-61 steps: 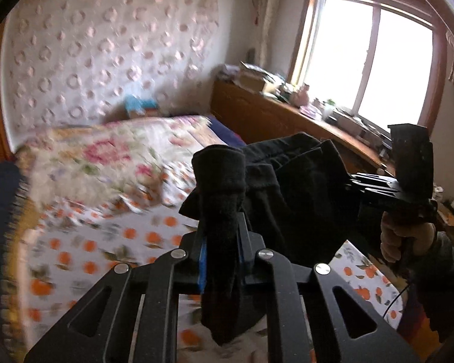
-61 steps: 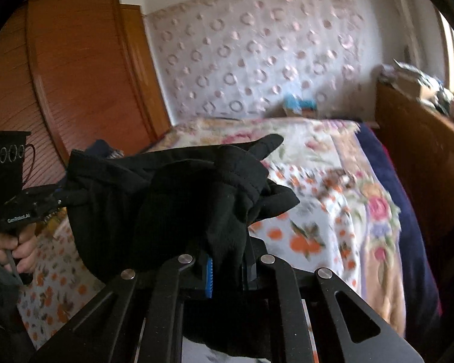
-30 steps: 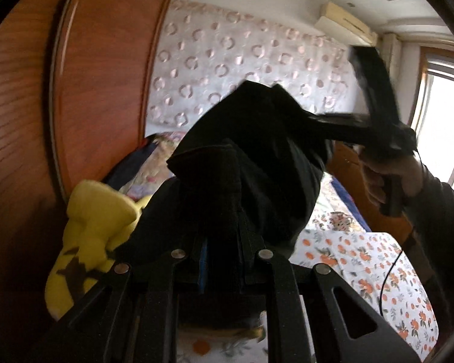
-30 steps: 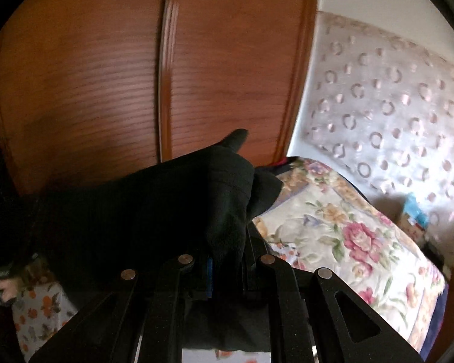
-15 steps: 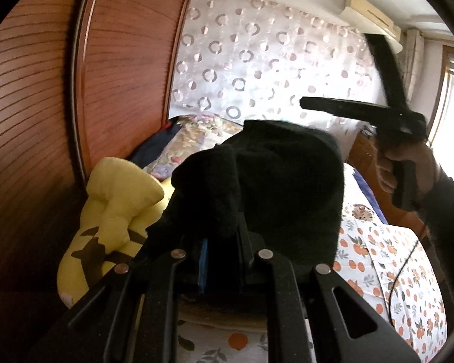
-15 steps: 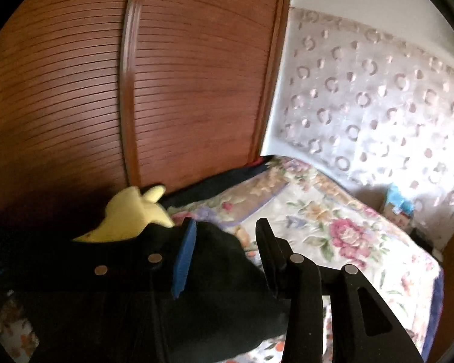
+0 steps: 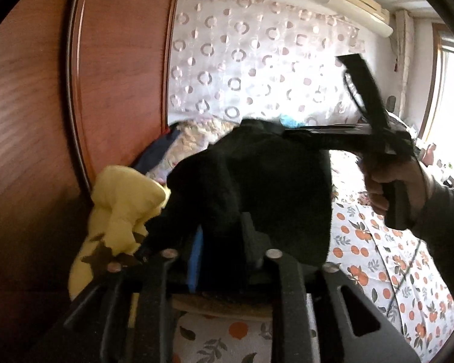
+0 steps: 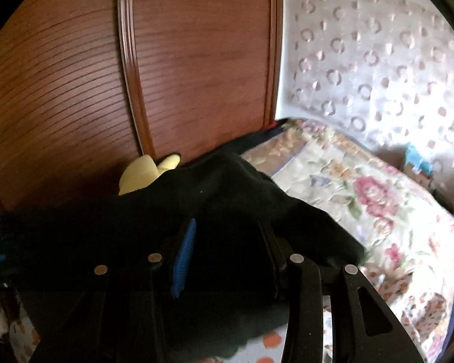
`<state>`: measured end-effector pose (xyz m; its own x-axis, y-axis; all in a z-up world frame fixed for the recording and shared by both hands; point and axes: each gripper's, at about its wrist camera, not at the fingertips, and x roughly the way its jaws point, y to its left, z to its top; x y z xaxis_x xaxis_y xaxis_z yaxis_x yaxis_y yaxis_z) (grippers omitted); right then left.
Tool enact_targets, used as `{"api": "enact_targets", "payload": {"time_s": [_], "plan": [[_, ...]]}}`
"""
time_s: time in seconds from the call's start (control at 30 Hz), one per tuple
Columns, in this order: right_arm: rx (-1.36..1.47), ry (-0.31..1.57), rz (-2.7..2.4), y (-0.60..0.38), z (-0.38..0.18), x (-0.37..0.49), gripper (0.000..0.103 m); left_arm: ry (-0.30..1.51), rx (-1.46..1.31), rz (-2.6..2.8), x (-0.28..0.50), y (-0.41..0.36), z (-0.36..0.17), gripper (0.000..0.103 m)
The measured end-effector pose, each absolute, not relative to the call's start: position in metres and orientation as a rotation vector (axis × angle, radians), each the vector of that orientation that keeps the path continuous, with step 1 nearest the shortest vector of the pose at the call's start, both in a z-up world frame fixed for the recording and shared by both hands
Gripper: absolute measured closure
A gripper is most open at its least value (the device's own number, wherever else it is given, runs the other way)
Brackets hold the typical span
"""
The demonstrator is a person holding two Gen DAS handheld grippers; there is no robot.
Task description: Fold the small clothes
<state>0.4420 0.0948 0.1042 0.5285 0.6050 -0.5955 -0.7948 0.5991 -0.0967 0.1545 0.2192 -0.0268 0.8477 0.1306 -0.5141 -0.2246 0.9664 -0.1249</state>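
So the black garment (image 7: 257,187) was sitting bunched up on the bed (image 7: 378,260), right next to a yellow plush toy (image 7: 121,202) by the wooden wardrobe (image 7: 106,90), kind of heaped over it from what the right wrist view showed.

Left hand-held gripper (image 7: 219,248) had its jaws opening, with a fold of the black cloth between the blue pad and the other finger; looked like the pads were letting go of it rather than biting down. Right hand-held gripper (image 8: 227,248) was spread apart too, hovering over the garment with dark fabric under and between the fingers but not pinched, as far as I could tell. In the left view you could see the person's right hand (image 7: 393,187) holding that tool above the pile.

Handling-wise, this thing looked like soft, thick fleecy stuff: light, floppy, zero stiffness, not slippery. It'd slump wherever you drop it. I'd guess the way to go is grabbing an outer edge or corner, one per side, not the middle of the lump, otherwise you just lift a wad.
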Motion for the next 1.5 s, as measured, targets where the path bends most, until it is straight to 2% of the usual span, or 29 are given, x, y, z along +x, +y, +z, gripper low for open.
{"api": "enact_targets", "payload": {"time_s": [0.03, 0.1, 0.17, 0.3, 0.37, 0.4, 0.43, 0.47, 0.53, 0.6, 0.67, 1.13, 1.5], "plan": [[-0.372, 0.533, 0.862, 0.085, 0.106, 0.428, 0.061, 0.51, -0.164, 0.191, 0.15, 0.215, -0.021, 0.059], [-0.349, 0.509, 0.854, 0.068, 0.112, 0.406, 0.061, 0.486, -0.136, 0.177, 0.142, 0.206, -0.012, 0.051], [-0.339, 0.488, 0.827, 0.051, 0.11, 0.379, 0.061, 0.468, -0.121, 0.17, 0.135, 0.197, -0.003, 0.028], [-0.309, 0.477, 0.771, 0.015, 0.105, 0.335, 0.061, 0.415, -0.105, 0.135, 0.117, 0.18, 0.012, 0.017], [-0.293, 0.469, 0.735, 0.001, 0.103, 0.316, 0.06, 0.402, -0.091, 0.113, 0.109, 0.169, 0.018, 0.009], [-0.284, 0.464, 0.725, -0.008, 0.105, 0.3, 0.059, 0.4, -0.086, 0.105, 0.107, 0.164, 0.019, 0.006], [-0.276, 0.459, 0.714, -0.018, 0.107, 0.284, 0.054, 0.396, -0.081, 0.098, 0.104, 0.159, 0.021, 0.001], [-0.264, 0.455, 0.703, -0.026, 0.107, 0.271, 0.051, 0.393, -0.076, 0.094, 0.1, 0.154, 0.022, 0.001], [-0.245, 0.453, 0.683, -0.041, 0.106, 0.246, 0.036, 0.392, -0.072, 0.072, 0.096, 0.143, 0.023, 0.001], [-0.226, 0.447, 0.65, -0.052, 0.104, 0.224, 0.026, 0.396, -0.071, 0.044, 0.091, 0.133, 0.022, 0.001], [-0.202, 0.441, 0.601, -0.065, 0.102, 0.201, 0.019, 0.401, -0.066, 0.027, 0.085, 0.119, 0.019, 0.001], [-0.056, 0.322, 0.365, -0.121, 0.126, 0.05, 0.018, 0.369, -0.035, -0.063, 0.066, 0.037, 0.05, 0.001], [-0.026, 0.24, 0.283, -0.107, 0.117, -0.01, 0.018, 0.337, -0.026, -0.098, 0.054, 0.018, 0.072, 0.001]]}}
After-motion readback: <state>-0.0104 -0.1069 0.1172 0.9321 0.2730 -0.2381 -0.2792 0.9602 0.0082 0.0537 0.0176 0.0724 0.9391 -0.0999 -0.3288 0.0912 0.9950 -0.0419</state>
